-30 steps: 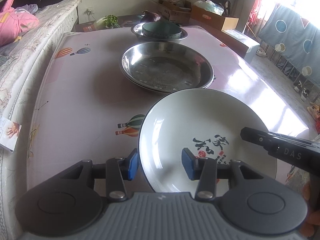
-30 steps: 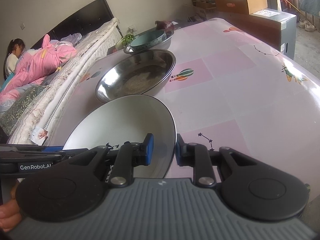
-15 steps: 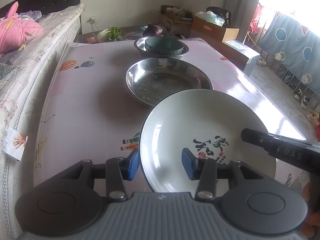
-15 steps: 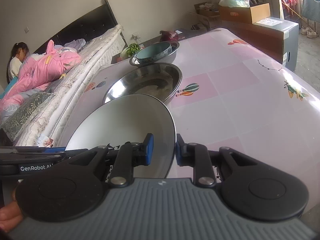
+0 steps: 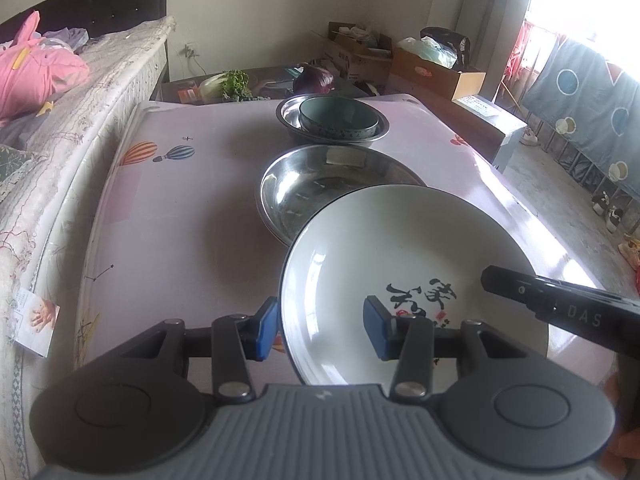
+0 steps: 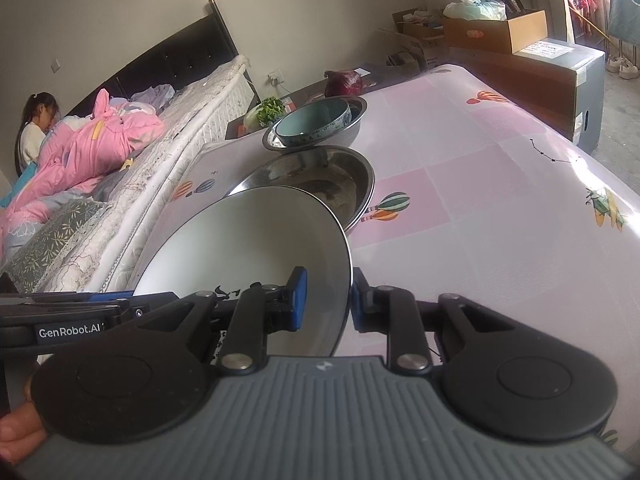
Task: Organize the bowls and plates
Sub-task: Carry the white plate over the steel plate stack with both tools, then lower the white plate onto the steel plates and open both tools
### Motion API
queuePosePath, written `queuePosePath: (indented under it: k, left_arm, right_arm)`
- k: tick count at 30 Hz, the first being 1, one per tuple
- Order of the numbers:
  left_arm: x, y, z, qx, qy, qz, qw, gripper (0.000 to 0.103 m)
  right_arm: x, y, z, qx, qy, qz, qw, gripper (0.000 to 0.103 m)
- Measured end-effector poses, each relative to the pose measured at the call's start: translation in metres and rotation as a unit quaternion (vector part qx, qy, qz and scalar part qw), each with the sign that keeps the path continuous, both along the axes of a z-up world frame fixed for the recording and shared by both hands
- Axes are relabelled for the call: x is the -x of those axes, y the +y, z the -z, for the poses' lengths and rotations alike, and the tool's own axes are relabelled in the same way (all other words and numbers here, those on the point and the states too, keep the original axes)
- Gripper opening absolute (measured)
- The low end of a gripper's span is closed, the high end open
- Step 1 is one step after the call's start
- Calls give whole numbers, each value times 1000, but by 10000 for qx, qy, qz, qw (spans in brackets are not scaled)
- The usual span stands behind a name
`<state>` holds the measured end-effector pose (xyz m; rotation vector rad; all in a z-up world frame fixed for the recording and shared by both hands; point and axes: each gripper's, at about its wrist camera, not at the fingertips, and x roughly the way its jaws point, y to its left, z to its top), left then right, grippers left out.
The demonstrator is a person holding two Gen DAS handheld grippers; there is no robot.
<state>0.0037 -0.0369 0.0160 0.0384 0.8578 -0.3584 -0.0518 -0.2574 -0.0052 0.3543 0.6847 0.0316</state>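
Plate point(image 5: 400, 248) carry: white, rim clamped by left gripper point(image 5: 320, 330) and right gripper point(image 6: 328, 300), above table point(image 6: 480, 200) near edge; next, lower onto steel basin point(image 5: 320, 192).

The plate point(image 5: 400, 256) looks like glazed ceramic, white and glossy with black brushwork. The wide pan point(image 5: 320, 192) and the basin point(image 5: 288, 114) behind it are shiny, scuffed metal. The tablecloth point(image 6: 480, 208) is smooth, glossy plastic. The gripper fingers point(image 5: 266, 334) look like matt black plastic with blue rubbery pads.
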Motion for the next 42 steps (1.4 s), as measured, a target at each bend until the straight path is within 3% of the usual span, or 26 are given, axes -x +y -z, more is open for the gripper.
queuePosePath:
  k: [17, 29, 42]
  left_arm:
    - [-67, -21, 5, -79, -12, -89, 9999, 46]
    - [-108, -24, 21, -69, 240, -196, 9995, 46]
    - [-122, -27, 28, 118, 309, 33, 9994, 45]
  right_arm:
    - [-78, -20, 11, -202, 208, 50, 9996, 23]
    - [-135, -27, 25, -236, 507, -5, 9984, 25]
    - [-165, -33, 24, -167, 475, 0, 9987, 30]
